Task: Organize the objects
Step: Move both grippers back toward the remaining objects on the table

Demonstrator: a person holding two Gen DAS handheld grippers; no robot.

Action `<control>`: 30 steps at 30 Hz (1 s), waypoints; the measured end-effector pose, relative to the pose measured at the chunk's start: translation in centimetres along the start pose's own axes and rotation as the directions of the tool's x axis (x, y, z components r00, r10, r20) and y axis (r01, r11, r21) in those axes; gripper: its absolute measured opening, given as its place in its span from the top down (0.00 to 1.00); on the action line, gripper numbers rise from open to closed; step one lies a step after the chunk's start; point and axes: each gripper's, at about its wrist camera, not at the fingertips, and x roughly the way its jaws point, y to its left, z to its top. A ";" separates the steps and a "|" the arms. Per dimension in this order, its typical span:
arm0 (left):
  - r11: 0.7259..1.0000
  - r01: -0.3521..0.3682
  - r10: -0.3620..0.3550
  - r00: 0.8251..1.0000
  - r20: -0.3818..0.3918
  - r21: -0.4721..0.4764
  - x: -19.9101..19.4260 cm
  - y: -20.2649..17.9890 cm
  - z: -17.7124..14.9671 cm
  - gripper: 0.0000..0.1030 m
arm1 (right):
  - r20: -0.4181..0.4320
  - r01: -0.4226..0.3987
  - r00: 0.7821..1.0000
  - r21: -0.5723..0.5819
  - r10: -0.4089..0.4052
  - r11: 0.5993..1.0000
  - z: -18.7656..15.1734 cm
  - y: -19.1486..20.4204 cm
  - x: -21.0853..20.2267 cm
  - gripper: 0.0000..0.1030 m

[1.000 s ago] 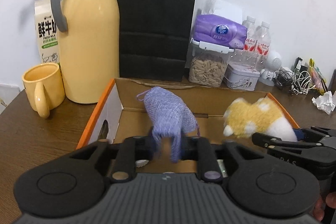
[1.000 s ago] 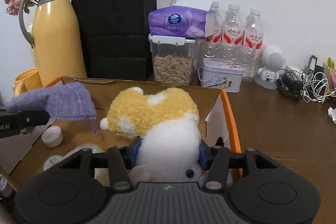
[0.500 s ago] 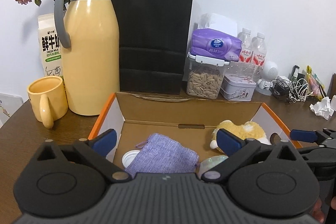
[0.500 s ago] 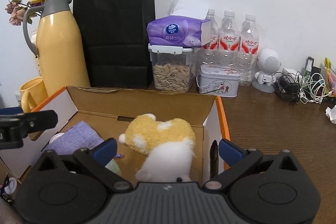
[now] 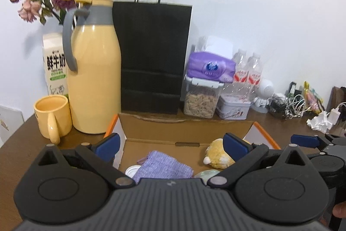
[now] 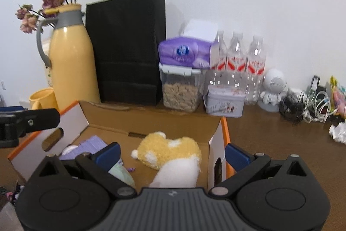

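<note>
An open cardboard box with orange edges sits on the brown table; it also shows in the right wrist view. Inside lie a purple knitted pouch, a yellow and white plush toy, a white cap and a pale green thing. The plush and the pouch also show in the right wrist view. My left gripper is open and empty above the box's near side. My right gripper is open and empty above the plush.
Behind the box stand a yellow thermos, a yellow mug, a milk carton, a black paper bag, a jar of seeds, a tin, water bottles and tangled cables. Crumpled paper lies right.
Both grippers opened and let go: the pouch and the plush dropped into the box. Both grippers have since drawn back and up from the box.
</note>
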 end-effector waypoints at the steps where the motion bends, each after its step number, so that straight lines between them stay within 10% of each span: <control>1: 1.000 -0.001 0.001 1.000 0.008 -0.002 -0.6 0.0 0.0 0.00 | 0.013 -0.001 1.000 -0.005 0.001 1.000 0.1 0.1 -0.6 0.00; 15: 1.000 0.019 -0.020 0.999 0.050 0.005 -8.9 1.5 -1.3 0.00 | 0.124 -0.046 0.991 -0.062 0.054 0.997 -2.1 2.1 -10.8 0.00; 30: 1.000 -0.011 0.010 1.000 -0.029 -0.007 -14.2 4.3 -6.4 0.00 | 0.030 -0.099 0.994 -0.079 0.102 0.992 -9.0 3.6 -16.6 0.00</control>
